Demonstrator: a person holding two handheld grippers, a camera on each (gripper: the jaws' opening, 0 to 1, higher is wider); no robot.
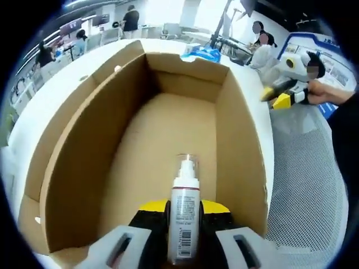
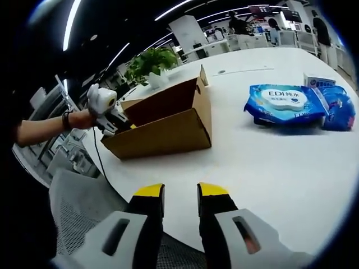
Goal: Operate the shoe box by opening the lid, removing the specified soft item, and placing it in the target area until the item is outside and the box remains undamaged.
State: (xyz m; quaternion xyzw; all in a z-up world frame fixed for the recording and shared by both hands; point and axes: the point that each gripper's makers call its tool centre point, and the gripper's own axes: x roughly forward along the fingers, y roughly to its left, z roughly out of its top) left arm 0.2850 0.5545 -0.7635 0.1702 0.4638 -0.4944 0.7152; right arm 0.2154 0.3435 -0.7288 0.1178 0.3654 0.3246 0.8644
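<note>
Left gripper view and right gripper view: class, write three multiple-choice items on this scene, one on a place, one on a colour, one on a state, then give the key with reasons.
1. Where is the spray bottle?
A. between the left gripper's jaws, over the open cardboard box
B. on the white table beside the blue pack
C. on the mesh chair

2. What colour are the jaw tips of the right gripper?
A. red
B. yellow
C. green

3. What state is the right gripper in?
A. shut on the blue pack
B. shut on the box
C. open, holding nothing

Key: A, the left gripper clamps the bottle above the box floor; B, both tips show yellow; C, a bare gap lies between the jaws, with the blue pack lying far off on the table.
</note>
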